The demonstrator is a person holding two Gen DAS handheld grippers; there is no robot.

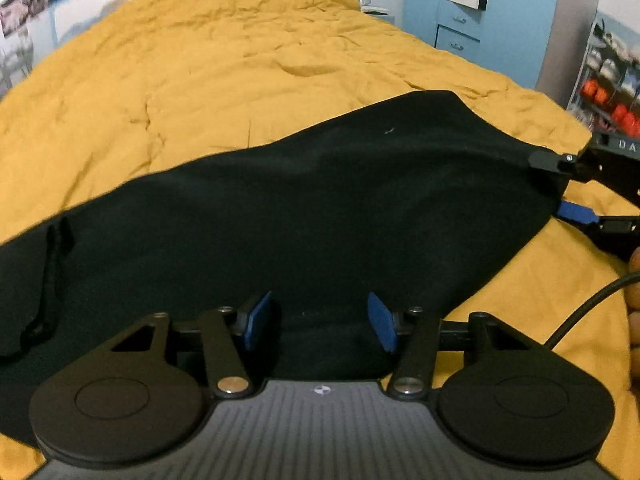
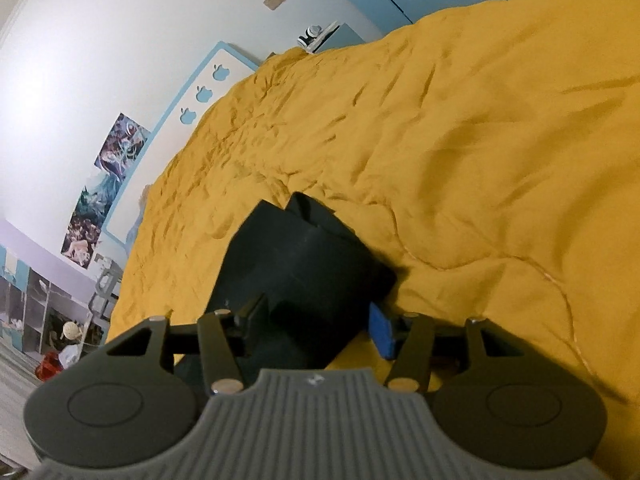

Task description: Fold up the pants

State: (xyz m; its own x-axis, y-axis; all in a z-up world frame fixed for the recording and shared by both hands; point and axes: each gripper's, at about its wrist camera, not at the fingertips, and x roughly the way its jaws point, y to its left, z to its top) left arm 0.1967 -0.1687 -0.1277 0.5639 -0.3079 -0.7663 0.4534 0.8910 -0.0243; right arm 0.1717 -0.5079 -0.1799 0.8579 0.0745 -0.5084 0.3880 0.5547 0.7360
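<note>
The left gripper (image 1: 318,320) is wide open over the near edge of the black pants (image 1: 304,216). The right gripper (image 2: 316,322) is open too, with cloth between its fingers. The pants lie flat across the yellow blanket (image 1: 208,80), stretching far behind.

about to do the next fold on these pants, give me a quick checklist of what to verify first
1. Left gripper open over the pants: ok, jaws spread, cloth lies between them.
2. Right gripper around the cloth edge: ok, open, fabric between its fingers.
3. Either gripper actually clamped: not ok, both are open.
4. Pants lying smooth: ok, only shallow ripples show.
5. Drawstring tucked in: not ok, it lies loose on top.
6. Bedspread flat beneath: not ok, wrinkled.
</note>
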